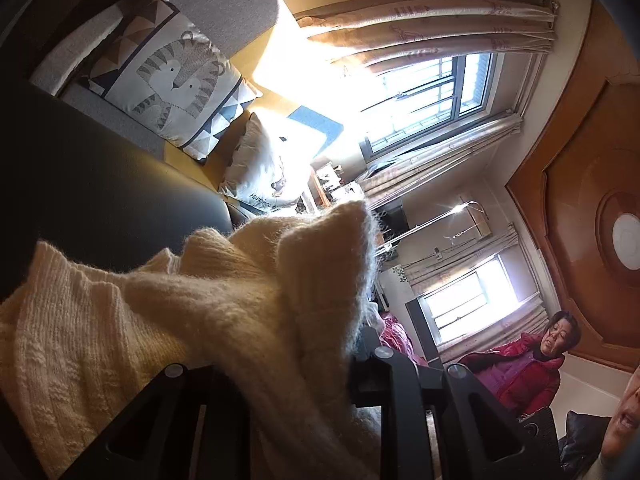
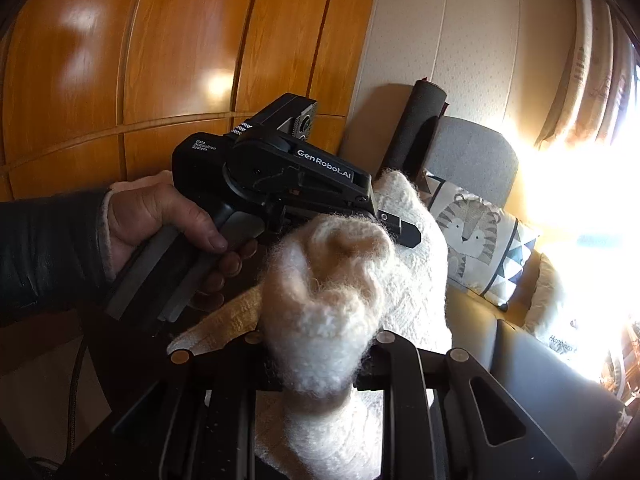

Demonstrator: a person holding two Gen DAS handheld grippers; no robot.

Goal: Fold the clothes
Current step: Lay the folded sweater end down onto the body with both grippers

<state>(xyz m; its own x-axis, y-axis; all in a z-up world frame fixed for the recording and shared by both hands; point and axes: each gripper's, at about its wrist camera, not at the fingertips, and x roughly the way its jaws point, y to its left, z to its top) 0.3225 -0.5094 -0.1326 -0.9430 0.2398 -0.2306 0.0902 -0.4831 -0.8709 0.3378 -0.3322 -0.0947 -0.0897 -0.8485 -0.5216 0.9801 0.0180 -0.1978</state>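
While knit hides fingertips, L gripper & R gripper both pinch cream sweater — rest cut off.

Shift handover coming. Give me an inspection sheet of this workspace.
Surface: grey sofa; no table seen.
Job's things: cream sweater, bunched, held up between both grippers.
Clutter: tiger cushion; white cushion; dark roll.
Grippers: left gripper shut on sweater; right gripper shut on sweater; hand holds the left one.
Cables: braided cord at lower left.
Surroundings: wood panels; windows; curtains; person in red jacket watching.
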